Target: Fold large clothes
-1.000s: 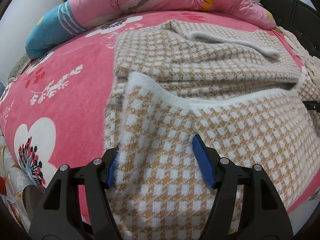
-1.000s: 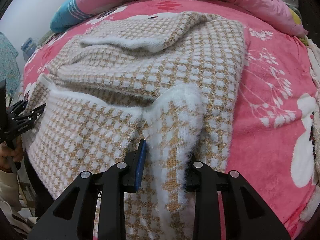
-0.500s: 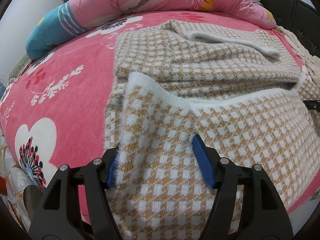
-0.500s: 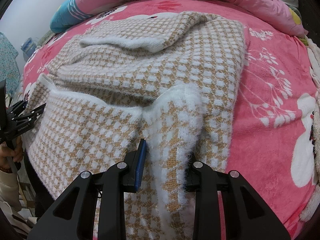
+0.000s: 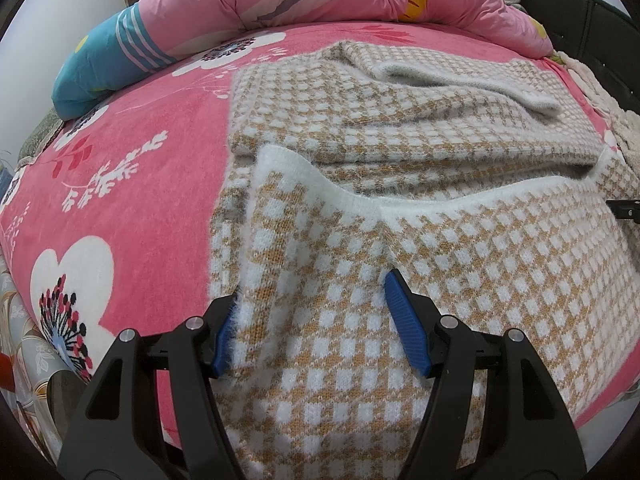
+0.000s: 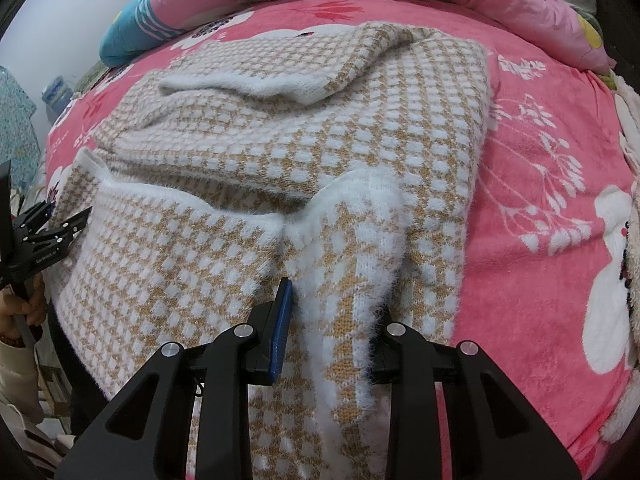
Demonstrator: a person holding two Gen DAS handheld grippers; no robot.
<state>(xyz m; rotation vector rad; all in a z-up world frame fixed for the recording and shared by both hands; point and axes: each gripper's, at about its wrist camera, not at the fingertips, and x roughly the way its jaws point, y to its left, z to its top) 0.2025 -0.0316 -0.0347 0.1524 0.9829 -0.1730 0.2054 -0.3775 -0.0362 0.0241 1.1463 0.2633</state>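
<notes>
A tan-and-white checked fuzzy sweater [image 5: 420, 128] lies on the pink flowered bed. Its near white-edged hem [image 5: 400, 200] is folded up over the body, and a sleeve [image 5: 460, 76] lies across the far part. My left gripper [image 5: 308, 316] is open, its blue pads straddling the sweater's near left part. My right gripper [image 6: 332, 312] is open around a raised ridge of the sweater [image 6: 352, 240] at its near right part. The left gripper also shows at the left edge of the right wrist view [image 6: 44, 236], held by a hand.
The pink flowered bedspread [image 5: 120, 184] covers the bed [image 6: 560, 152]. A rolled pink and blue quilt [image 5: 280, 4] lies along the far side. A dark headboard [image 5: 592, 20] stands at the right, with a person near it. The bed's edge drops off just below both grippers.
</notes>
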